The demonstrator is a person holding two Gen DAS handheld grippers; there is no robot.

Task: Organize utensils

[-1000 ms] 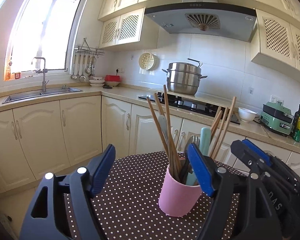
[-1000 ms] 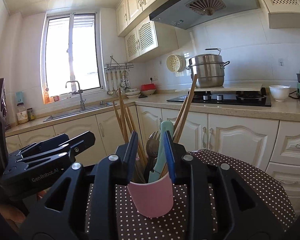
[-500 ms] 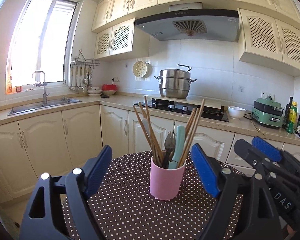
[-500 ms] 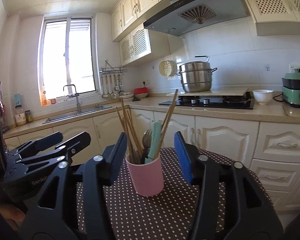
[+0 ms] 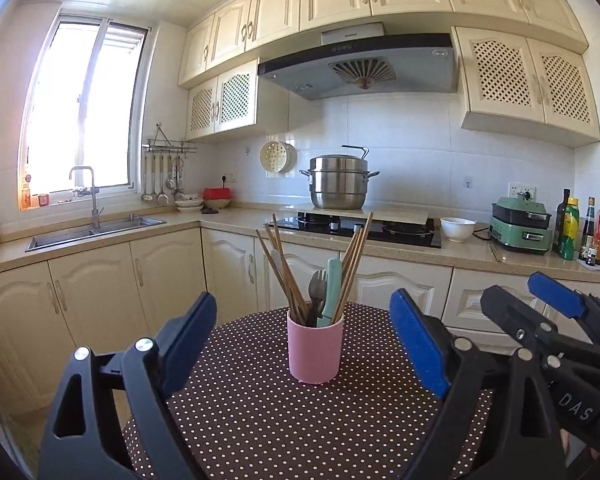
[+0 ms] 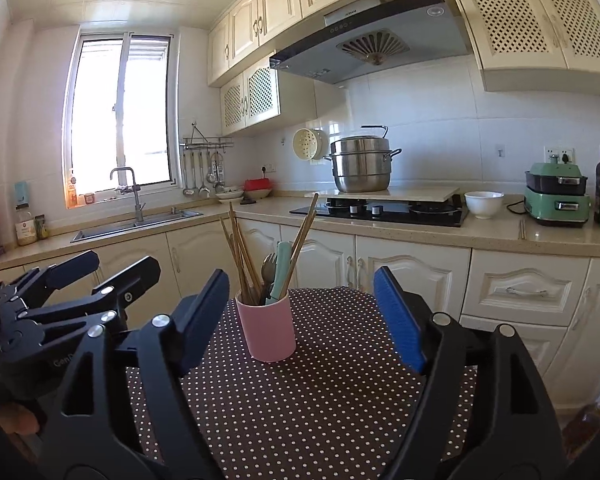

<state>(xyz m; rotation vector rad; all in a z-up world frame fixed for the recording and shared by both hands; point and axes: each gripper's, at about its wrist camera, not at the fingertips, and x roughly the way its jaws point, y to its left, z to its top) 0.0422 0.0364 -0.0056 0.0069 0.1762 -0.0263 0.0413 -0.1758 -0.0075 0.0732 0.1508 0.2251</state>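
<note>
The utensils look gathered: chopsticks (image 5: 286, 270), a fork (image 5: 315, 293) and a mint-handled piece (image 5: 332, 286) all stand in the pink cup (image 5: 315, 350) on the dotted table (image 5: 284, 420), with nothing loose in view, so the task seems about done. The cup stands upright ahead of both tools, apart from them. The left tool (image 5: 304, 356) and right tool (image 6: 302, 314) are spread, jaws opening, gripping nothing.
</note>
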